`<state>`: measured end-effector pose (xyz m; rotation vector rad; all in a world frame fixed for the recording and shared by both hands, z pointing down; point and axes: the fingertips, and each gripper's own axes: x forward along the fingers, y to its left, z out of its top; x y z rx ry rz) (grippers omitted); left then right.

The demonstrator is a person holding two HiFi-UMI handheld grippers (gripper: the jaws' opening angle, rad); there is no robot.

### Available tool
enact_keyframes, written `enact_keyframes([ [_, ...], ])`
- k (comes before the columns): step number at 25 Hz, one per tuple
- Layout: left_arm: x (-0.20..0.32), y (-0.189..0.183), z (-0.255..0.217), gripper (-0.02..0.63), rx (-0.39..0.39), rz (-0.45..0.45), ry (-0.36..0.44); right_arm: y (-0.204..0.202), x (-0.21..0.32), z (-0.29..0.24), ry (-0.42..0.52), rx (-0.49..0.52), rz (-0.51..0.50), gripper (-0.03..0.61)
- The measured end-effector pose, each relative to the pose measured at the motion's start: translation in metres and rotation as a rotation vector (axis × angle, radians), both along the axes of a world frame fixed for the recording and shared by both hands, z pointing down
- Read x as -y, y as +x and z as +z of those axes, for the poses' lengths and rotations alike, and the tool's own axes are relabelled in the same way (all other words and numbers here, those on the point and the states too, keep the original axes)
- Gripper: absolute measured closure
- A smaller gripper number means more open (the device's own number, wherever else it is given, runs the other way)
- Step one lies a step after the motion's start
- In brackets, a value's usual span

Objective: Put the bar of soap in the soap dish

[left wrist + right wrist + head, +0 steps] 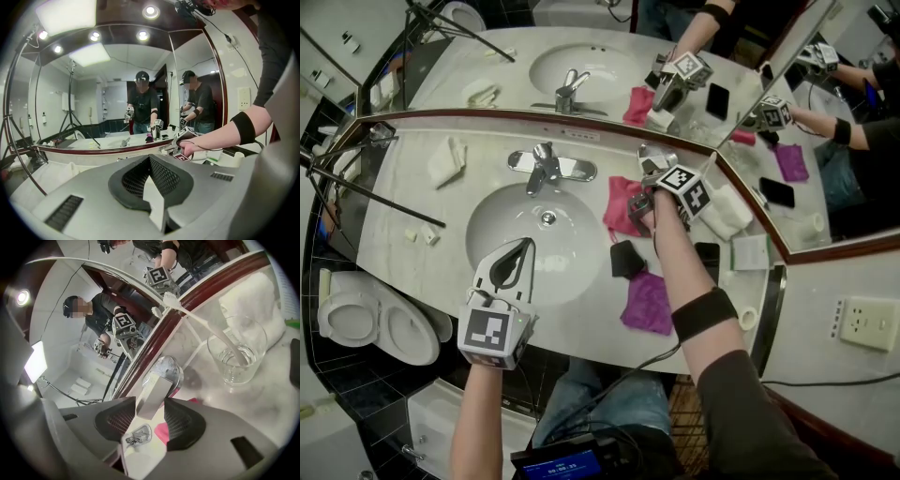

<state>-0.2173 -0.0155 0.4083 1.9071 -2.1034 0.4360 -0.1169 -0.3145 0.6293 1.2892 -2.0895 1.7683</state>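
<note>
The right gripper [150, 414] has its jaws partly open, and the white wrapped bar of soap [155, 397] stands between them; a small gap shows at the right pad, so the pads do not press on it. The far end of the bar reaches the round shiny metal soap dish [169, 367], which sits at the back of the white marble counter [412, 211], just beside the dark red mirror frame [206, 284]. I cannot tell if the bar lies inside the dish. Near the dish stands a clear glass [236, 355] with a white toothbrush [197, 319]. The left gripper [525, 246] is fully closed and empty, above the front of the white oval basin [572, 248].
</note>
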Motion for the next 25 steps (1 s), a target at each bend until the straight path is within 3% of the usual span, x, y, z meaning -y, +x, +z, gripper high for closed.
enact_keyframes([
  [14, 0.003, -0.001, -0.018, 0.61, 0.001, -0.009, 0.025, 0.006, -0.008, -0.009, -0.019, -0.046, -0.054, 0.367],
  [25, 0.006, 0.009, -0.043, 0.61, 0.002, -0.005, 0.067, 0.015, -0.015, -0.058, 0.079, -0.049, -0.144, 0.368],
])
